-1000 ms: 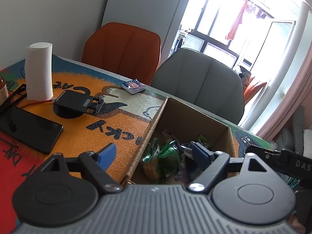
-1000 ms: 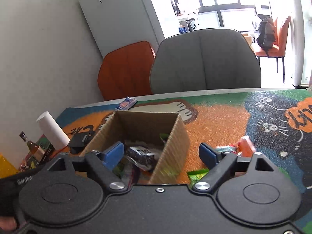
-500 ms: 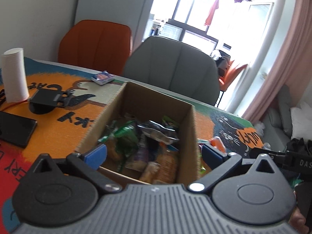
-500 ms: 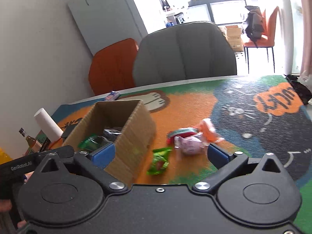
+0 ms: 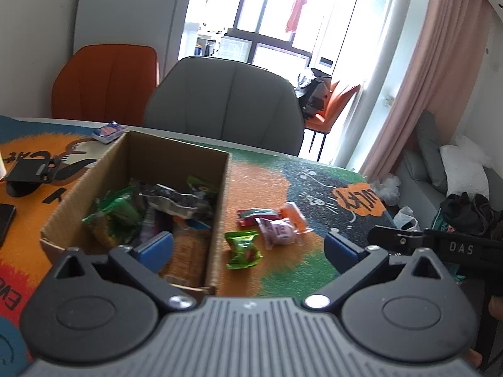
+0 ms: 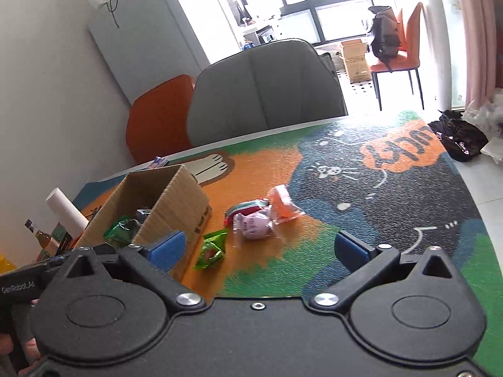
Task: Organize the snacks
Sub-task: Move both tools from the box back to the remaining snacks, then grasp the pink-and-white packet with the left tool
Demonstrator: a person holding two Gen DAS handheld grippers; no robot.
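An open cardboard box [image 5: 220, 188] [image 6: 176, 201] holds several snack packets. On the mat to its right lie a green packet [image 5: 243, 248] [image 6: 212, 249], a pink-white packet [image 5: 278, 231] [image 6: 254, 224], a red-green packet [image 5: 254, 213] [image 6: 246, 207] and an orange packet [image 5: 294, 215] [image 6: 281, 202]. My left gripper [image 5: 248, 248] is open and empty, above the box's near right corner. My right gripper [image 6: 261, 248] is open and empty, just short of the loose packets.
A colourful cat-print mat [image 6: 361, 188] covers the table. A small blue packet [image 5: 108, 131], a black stand [image 5: 30, 171], a phone [image 5: 4, 220], a paper roll [image 6: 66, 210] and bottles [image 6: 42, 238] lie left of the box. Grey [image 5: 223, 110] and orange [image 5: 107, 81] chairs stand behind.
Both views have swung right, from over the box toward the loose packets beside it. Both grippers stay open.
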